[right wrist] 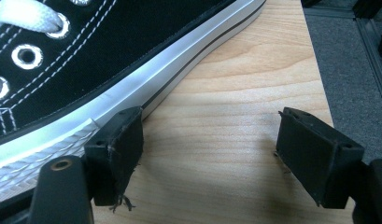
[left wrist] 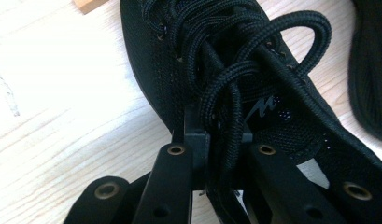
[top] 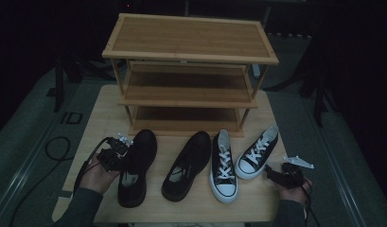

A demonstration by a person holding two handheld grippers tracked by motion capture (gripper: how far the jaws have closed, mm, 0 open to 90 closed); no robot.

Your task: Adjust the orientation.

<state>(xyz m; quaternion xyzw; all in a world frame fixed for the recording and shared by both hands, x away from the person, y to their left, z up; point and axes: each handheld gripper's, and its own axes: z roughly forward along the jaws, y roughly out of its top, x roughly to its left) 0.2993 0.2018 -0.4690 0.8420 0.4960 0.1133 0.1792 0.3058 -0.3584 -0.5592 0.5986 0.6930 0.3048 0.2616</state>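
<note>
We see the all-black lace-up fabric shoe [top: 136, 165] lying at the left of the pale wooden table [top: 191, 208], its toe toward the three-tier bamboo shoe rack [top: 189, 71]. Our left gripper [left wrist: 212, 140] has its jaws drawn in on this shoe's side wall near the collar, where thick black laces [left wrist: 235, 88] loop over them. A second all-black shoe [top: 186, 165] lies just beside it, then a pair of black canvas sneakers with white laces and white rubber soles [top: 223, 165], angled apart. Our right gripper [right wrist: 212, 154] rests on the table with jaws wide apart and nothing between them, one pad touching the nearest sneaker's white sole [right wrist: 132, 93].
</note>
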